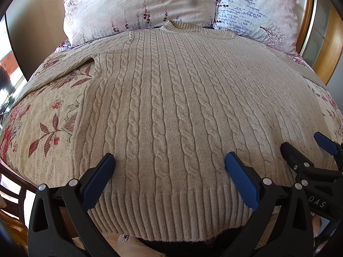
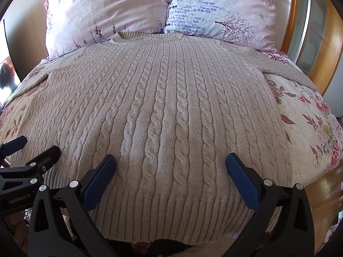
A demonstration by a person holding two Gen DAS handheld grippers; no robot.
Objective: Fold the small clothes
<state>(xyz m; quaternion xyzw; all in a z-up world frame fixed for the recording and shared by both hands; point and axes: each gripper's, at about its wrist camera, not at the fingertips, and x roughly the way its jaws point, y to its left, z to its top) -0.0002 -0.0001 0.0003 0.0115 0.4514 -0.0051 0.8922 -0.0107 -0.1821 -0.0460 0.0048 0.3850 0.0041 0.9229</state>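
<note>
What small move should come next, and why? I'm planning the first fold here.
Probably lower both open hand-held grippers, left and right, onto the ribbed hem and pinch it. The beige cable-knit sweater lies spread flat on the floral bedspread, collar toward the pillows, and neither holds anything yet.

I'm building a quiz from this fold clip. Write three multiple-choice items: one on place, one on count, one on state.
1. Where does the collar of the beige cable-knit sweater lie?
A. Against the pillows
B. At the near bed edge
C. Under the floral bedspread

2. How many floral pillows stand at the headboard?
A. One
B. Two
C. Four

3. How do the black left gripper with blue pads and its twin, the right gripper, stand?
A. Both open, holding nothing
B. Both clamped on the hem
C. One holding a sleeve

Answers: 1 A, the neckline touches the pillows; 2 B, a pink pillow and a lavender-print pillow show; 3 A, the fingers are spread above the sweater.
</note>
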